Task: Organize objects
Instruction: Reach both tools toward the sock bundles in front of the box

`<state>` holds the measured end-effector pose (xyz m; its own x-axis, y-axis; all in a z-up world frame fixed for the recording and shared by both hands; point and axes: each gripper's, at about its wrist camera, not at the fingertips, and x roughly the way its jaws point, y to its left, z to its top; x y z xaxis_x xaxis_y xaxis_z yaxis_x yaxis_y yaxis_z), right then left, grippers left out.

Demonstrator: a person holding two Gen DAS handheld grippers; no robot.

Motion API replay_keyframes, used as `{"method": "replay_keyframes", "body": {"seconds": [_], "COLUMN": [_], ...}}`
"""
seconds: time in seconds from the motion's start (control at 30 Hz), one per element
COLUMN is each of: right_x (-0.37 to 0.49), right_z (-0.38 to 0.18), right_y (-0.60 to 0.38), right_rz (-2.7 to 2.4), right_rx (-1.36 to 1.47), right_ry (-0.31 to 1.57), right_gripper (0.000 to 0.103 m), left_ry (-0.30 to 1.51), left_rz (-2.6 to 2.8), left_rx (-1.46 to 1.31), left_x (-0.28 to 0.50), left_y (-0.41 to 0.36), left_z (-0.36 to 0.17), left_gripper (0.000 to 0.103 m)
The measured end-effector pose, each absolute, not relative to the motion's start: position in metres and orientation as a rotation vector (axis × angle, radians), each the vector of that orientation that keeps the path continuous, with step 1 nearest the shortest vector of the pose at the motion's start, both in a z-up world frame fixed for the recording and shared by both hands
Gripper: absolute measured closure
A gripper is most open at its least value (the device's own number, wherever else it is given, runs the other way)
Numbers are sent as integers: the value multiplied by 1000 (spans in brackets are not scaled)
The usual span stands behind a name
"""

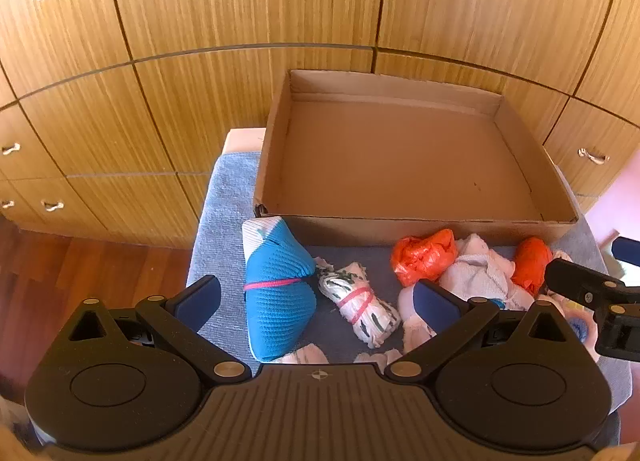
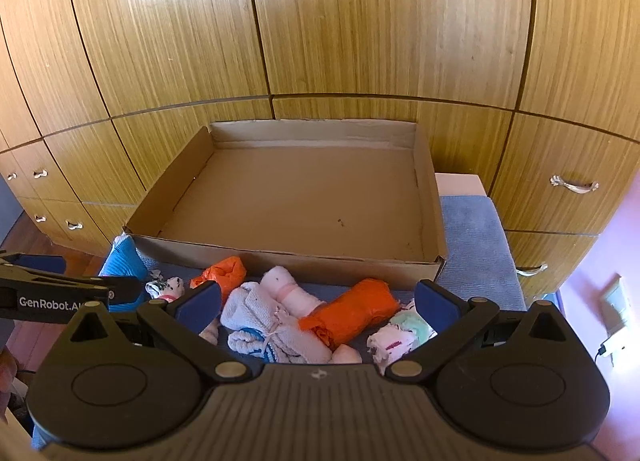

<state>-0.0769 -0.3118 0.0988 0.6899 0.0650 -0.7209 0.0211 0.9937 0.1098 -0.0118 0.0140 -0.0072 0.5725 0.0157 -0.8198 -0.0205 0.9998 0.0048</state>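
Both tools are released, jaws spread wide and holding nothing: the left tool point(image 1: 316, 301) hangs over the blue roll point(image 1: 276, 293), the right tool point(image 2: 318, 303) over the orange bundle point(image 2: 352, 313). The rolled cloths lie on the blue towel point(image 1: 224, 201) on the bench, just before the box point(image 1: 400, 165).

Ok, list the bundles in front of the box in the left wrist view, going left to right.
Blue knitted bundle → white-and-green roll tied with pink band → larger orange bag → white towel heap → smaller orange bag.
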Motion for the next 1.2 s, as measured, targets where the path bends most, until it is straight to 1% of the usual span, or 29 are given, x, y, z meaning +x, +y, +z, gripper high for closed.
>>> {"method": "replay_keyframes", "body": {"seconds": [0.6,0.77,0.87,1.03,1.2], "right_x": [-86,-104,-129,-181,-191], "right_z": [101,104,102,77,47], "right_y": [-315,-321,-327,-331,-327], "right_rz": [7,-13,-21,-59,-104], "right_rx": [128,140,160,179,166], "right_ry": [805,789,751,693,704], "right_gripper": [0,0,0,0,1], "left_ry": [964,931,882,839,838], "left_rz": [25,37,59,71,54], "left_rx": [11,26,28,14,39], "left_x": [-16,-35,-57,-90,-103], "left_y": [15,26,36,46,45], "left_z": [-10,-10,-12,-36,-63], "left_gripper": [1,1,1,1,1]}}
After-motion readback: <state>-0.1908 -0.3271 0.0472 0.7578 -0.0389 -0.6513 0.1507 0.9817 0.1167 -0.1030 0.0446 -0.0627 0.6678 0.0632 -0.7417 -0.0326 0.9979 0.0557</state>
